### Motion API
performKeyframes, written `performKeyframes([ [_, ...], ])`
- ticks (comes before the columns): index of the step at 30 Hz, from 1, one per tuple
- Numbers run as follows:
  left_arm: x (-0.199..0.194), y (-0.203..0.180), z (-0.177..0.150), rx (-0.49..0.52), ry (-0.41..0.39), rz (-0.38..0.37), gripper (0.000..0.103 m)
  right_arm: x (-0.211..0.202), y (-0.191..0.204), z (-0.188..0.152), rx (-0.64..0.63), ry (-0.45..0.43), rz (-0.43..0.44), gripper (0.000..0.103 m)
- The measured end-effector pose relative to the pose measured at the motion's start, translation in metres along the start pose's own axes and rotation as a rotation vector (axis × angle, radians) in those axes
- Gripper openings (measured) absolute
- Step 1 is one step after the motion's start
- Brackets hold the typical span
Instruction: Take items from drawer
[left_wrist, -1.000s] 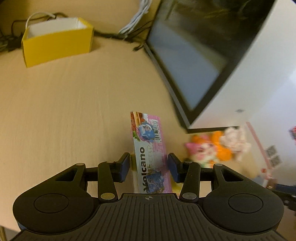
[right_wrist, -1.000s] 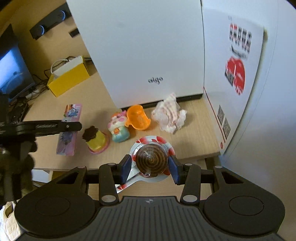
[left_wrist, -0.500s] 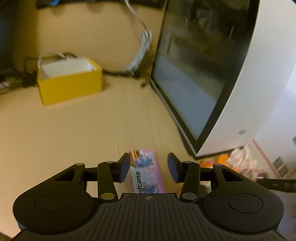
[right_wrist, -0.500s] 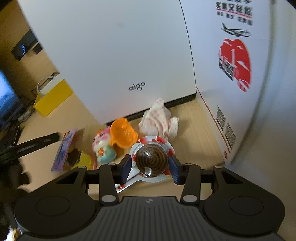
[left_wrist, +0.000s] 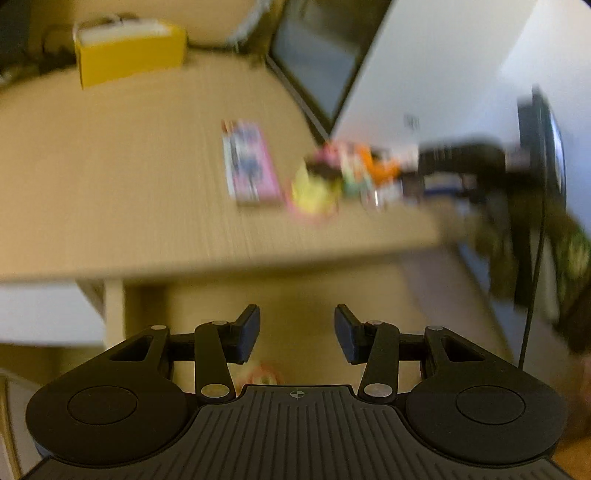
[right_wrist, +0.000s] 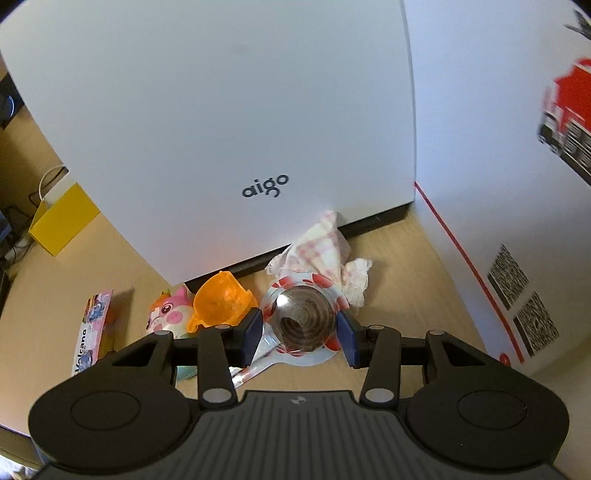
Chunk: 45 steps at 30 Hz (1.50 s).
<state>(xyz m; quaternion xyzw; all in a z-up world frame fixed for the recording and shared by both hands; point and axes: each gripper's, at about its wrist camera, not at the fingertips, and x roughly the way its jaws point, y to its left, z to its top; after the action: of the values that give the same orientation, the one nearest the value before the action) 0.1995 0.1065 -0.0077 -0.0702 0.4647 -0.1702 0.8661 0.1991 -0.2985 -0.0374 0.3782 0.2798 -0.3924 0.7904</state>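
Note:
My right gripper is shut on a clear jelly cup with a dark swirl inside and a red-and-white foil lid, held just above the desk near a crumpled pink-checked cloth. My left gripper is open and empty, pulled back off the desk over the space below its front edge. The pink Volcano box lies flat on the desk, also seen from the right wrist. Beside it stand a yellow cupcake toy, a pink pig toy and an orange cup.
A large white aigo case stands at the back of the desk. A white panel with a red stripe and QR codes walls the right side. A yellow box sits at the far left, and the other gripper's dark arm shows at right.
My left gripper let go of the Volcano box and drew back off the desk edge. My right gripper carried the jelly cup forward and lower, toward the cloth and the white case.

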Motion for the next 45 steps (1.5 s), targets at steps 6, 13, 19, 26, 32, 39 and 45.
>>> performKeyframes([
  [6, 0.011, -0.005, -0.027, -0.001, 0.101, 0.006, 0.049, -0.008, -0.002, -0.004, -0.048, 0.028, 0.009, 0.051],
  [13, 0.005, -0.009, -0.040, 0.025, 0.119, -0.014, 0.049, -0.063, -0.005, -0.025, -0.077, -0.039, 0.022, 0.063],
  [19, 0.004, -0.006, -0.051, 0.025, 0.148, -0.020, 0.049, -0.076, 0.000, -0.044, -0.173, 0.083, 0.059, 0.071],
  [26, -0.021, 0.025, -0.051, -0.044, 0.103, -0.005, 0.048, -0.044, 0.016, -0.099, -0.199, 0.443, 0.135, 0.071],
  [32, -0.052, 0.048, -0.037, -0.068, 0.042, 0.060, 0.047, -0.014, 0.072, -0.157, -0.167, 0.743, 0.366, 0.070],
  [39, -0.089, 0.068, -0.032, -0.140, -0.029, 0.139, 0.046, 0.013, 0.156, -0.202, -0.395, 0.906, 0.430, 0.055],
  [45, -0.105, 0.078, -0.044, -0.214, -0.049, 0.167, 0.046, 0.048, 0.193, -0.230, -0.464, 1.048, 0.401, 0.055],
])
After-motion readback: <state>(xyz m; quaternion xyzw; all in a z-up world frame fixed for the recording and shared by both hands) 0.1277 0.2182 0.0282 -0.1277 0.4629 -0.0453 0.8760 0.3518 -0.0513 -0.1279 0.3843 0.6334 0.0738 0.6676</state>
